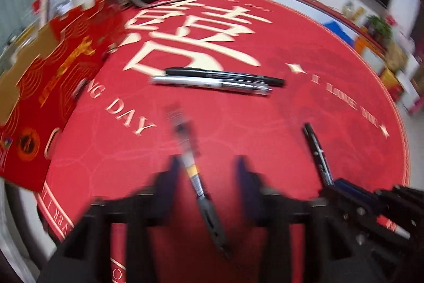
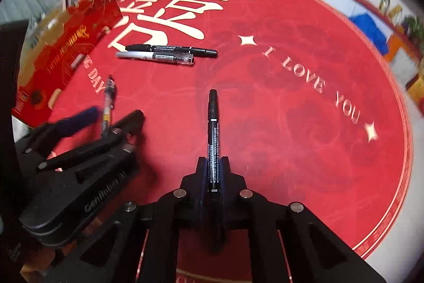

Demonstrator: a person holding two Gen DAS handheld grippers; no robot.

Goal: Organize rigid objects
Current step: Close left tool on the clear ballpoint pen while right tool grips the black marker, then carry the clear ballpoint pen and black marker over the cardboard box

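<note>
Pens on the round red printed counter (image 2: 265, 102)

Right tongs (image 2: 213, 163) clamp a black marker pen (image 2: 213, 129); left tongs (image 1: 209, 171) gape around a blurred clear gel pen (image 1: 194, 177).

Slim black marker pen (image 2: 213, 134) with white print, clamped lengthwise in right tool (image 2: 213, 163), tip forward. Clear-barrelled gel pen (image 1: 194, 177) flat between left tool's (image 1: 209, 169) spread fingers. Black marker (image 2: 172, 49) and silver-capped marker (image 2: 156, 57) side by side, touching, mid-tabletop.
</note>
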